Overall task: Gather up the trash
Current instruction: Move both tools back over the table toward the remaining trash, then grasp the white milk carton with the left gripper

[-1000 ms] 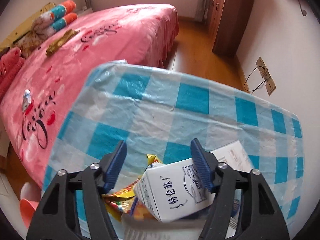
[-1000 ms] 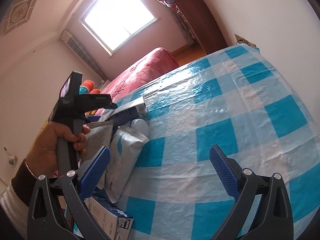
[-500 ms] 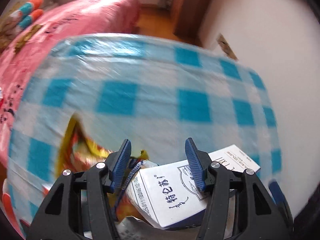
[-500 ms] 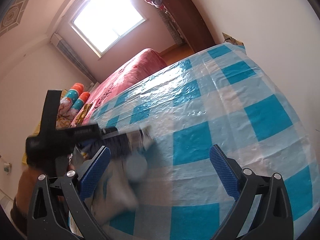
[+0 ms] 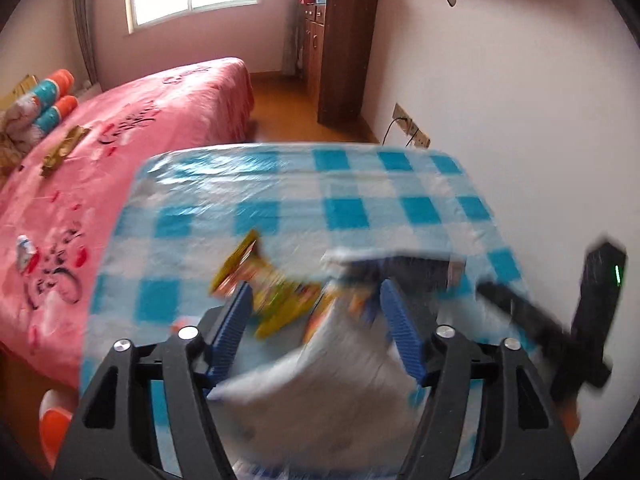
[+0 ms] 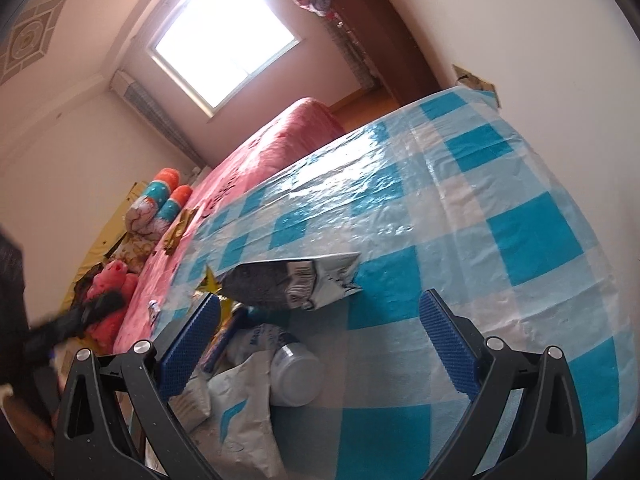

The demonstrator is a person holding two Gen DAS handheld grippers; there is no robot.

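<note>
hovering our left gripper [image 5: 316, 316], jaws just opening and gripping nothing, over a white bag [image 5: 320, 380], we risk a blurred, mistimed grab scattering wrappers [image 5: 276, 300]; right gripper [image 6: 320, 344] open.

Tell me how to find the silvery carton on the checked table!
Look at the table with the blue-and-white checked plastic cloth beside the pink bed. Near its edge on the bed side lies a heap of trash. At the heap's far end sits the flattened grey-silver paper carton with black print. Its neighbours are a round white plastic bottle and a soft white plastic mailer bag.
</note>
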